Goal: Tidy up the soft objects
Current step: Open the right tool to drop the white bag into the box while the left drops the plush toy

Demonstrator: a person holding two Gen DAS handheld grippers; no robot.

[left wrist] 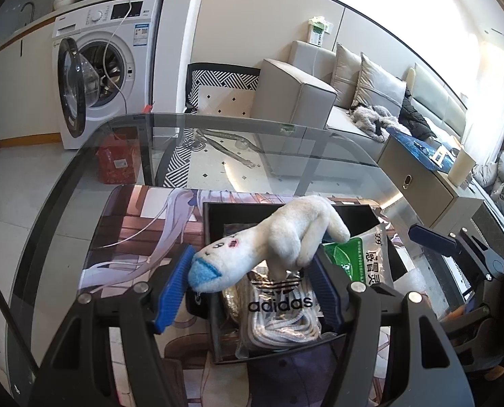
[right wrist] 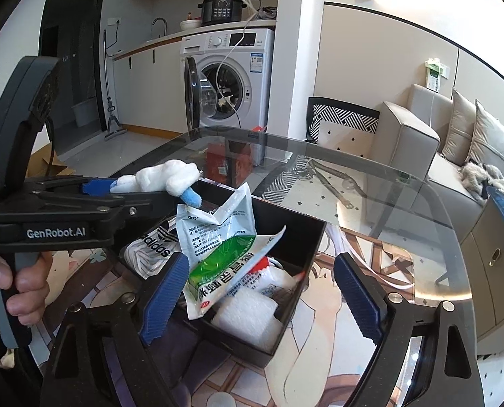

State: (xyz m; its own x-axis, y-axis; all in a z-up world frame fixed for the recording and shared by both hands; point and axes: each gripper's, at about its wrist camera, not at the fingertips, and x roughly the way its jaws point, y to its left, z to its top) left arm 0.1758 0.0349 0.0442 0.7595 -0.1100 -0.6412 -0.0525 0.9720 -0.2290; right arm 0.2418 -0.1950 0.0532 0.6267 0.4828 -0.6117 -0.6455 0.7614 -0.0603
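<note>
My left gripper (left wrist: pixel 252 261) is shut on a white plush toy (left wrist: pixel 279 237) with a blue tip, held slantwise between the blue pads above a black box (left wrist: pixel 208 254). In the box lie an Adidas bag (left wrist: pixel 279 302) and a green-and-white packet (left wrist: pixel 364 254). In the right wrist view my right gripper (right wrist: pixel 262 264) stands open over the same box (right wrist: pixel 306 237). The packet (right wrist: pixel 224 254) rests between its fingers (right wrist: pixel 165 298) with no pad pressing on it. A white foam block (right wrist: pixel 248 315) lies beside the packet. The plush toy (right wrist: pixel 163 176) shows at the left.
The box stands on a printed mat (right wrist: pixel 323 298) on a glass table (right wrist: pixel 404 186). A hand (right wrist: pixel 21 288) holds the left gripper's handle. Beyond the table are a washing machine (left wrist: pixel 106 68) with its door open, a sofa (left wrist: pixel 302 98) and a low cabinet (left wrist: pixel 431 186).
</note>
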